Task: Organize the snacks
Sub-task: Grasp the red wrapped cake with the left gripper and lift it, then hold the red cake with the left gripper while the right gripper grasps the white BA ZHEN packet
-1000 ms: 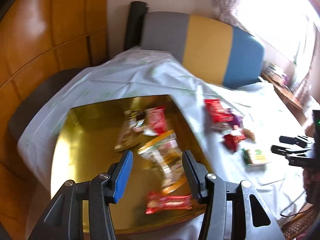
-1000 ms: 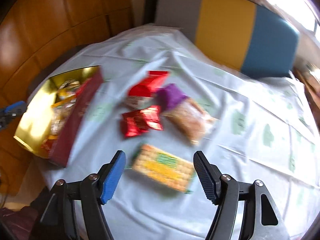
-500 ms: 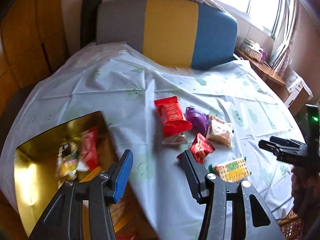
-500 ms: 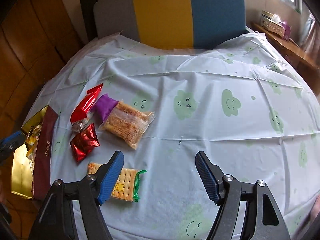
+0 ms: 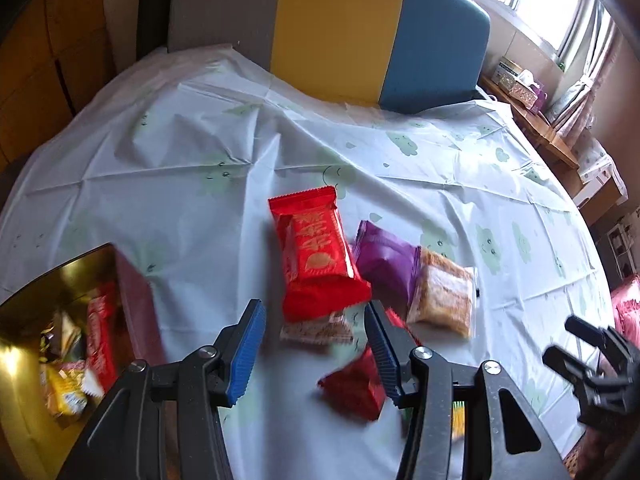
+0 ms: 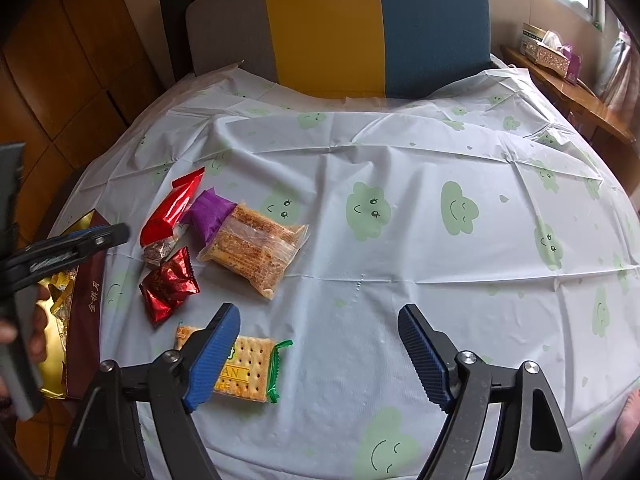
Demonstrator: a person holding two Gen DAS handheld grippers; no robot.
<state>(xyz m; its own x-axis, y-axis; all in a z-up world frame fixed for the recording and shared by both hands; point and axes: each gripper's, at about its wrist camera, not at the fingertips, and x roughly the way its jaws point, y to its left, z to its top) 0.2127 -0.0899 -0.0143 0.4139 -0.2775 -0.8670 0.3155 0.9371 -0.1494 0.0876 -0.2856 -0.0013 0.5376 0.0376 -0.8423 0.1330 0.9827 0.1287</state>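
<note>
Fingers (image 5: 248, 350) of the left gripper (image 5: 316, 344) are held partly apart above the tablecloth (image 5: 400, 184), nothing gripped, with a red packet (image 5: 316, 264) and a small clear packet (image 5: 316, 330) seen between them. Jaws of the right gripper (image 6: 320, 354) are opening over bare cloth, nothing between them. A cracker pack (image 6: 248, 368) lies nearest, partly hidden behind that gripper's left finger. A foil packet (image 6: 168, 286), purple packet (image 6: 210, 210) and biscuit bag (image 6: 256, 248) are grouped farther off. A gold box (image 5: 36, 320) holding snacks sits at the left edge.

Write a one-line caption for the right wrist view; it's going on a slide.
Right gripper opening, empty, over a tablecloth beside a cracker pack.
</note>
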